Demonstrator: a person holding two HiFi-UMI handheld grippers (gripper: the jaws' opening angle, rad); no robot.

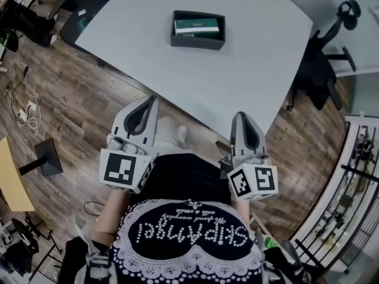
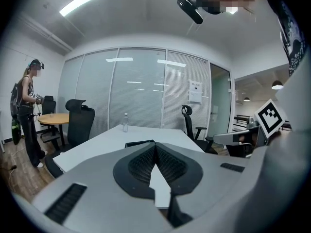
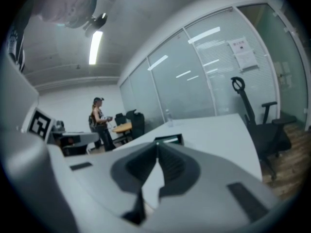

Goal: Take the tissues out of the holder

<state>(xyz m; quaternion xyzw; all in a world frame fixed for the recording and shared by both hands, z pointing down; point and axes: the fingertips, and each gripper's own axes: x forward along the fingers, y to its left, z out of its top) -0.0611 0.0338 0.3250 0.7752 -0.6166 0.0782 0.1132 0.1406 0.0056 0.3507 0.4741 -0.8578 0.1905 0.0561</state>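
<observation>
A dark holder [image 1: 198,31] sits on the white table [image 1: 249,58] toward its far side, with green tissue packs [image 1: 197,26] lying inside it. Both grippers hover over the floor at the table's near edge, well short of the holder. My left gripper [image 1: 151,99] is shut with nothing in it; its jaws meet at the tips [image 2: 155,144]. My right gripper [image 1: 242,115] is likewise shut and empty [image 3: 157,143]. Just beyond the jaw tips, the holder [image 2: 139,143] peeks out in the left gripper view, and in the right gripper view the holder [image 3: 169,140] shows too.
A black office chair [image 1: 323,58] stands at the table's right side and another chair [image 1: 83,16] at its left. A water bottle [image 2: 125,122] stands at the table's far end. A person [image 2: 28,115] stands by a round wooden table [image 2: 53,118]. Cables [image 1: 26,114] lie on the floor.
</observation>
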